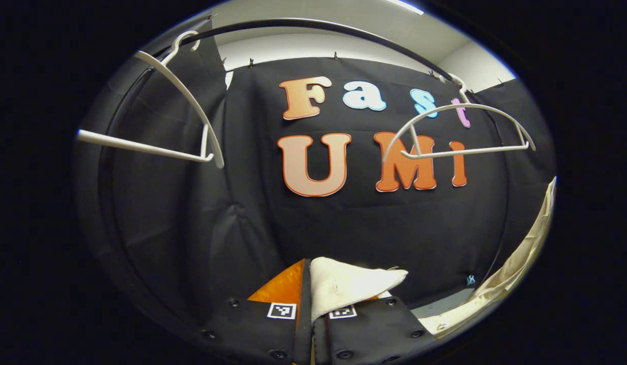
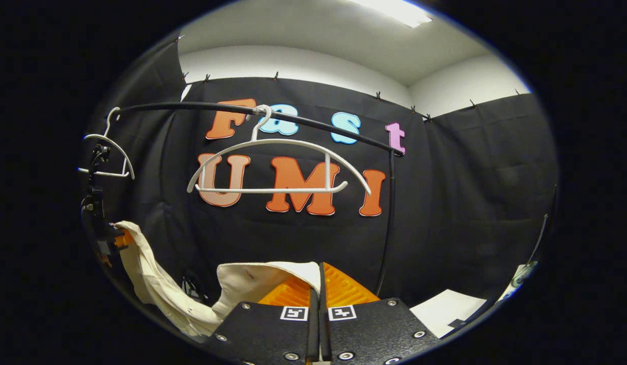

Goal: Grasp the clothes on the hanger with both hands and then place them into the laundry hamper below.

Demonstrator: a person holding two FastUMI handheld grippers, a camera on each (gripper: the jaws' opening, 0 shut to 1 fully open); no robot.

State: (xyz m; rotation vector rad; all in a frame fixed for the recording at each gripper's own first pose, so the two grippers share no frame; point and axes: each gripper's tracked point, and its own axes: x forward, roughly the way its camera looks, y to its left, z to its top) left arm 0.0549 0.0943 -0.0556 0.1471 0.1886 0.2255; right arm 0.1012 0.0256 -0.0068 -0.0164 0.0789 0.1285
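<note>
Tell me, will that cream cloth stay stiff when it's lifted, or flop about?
Probably floppy: the cloth sags in a loose drape between the two tongs. Likely light, since only small pinches hold it up. It may slip, as just a folded edge sits in the left tongs.

Both grippers, left gripper (image 1: 313,299) and right gripper (image 2: 319,294), have fingers pressed together, pinching cloth (image 1: 343,286)

Two hangers (image 2: 272,167) hang on the rail (image 2: 303,121).
</note>
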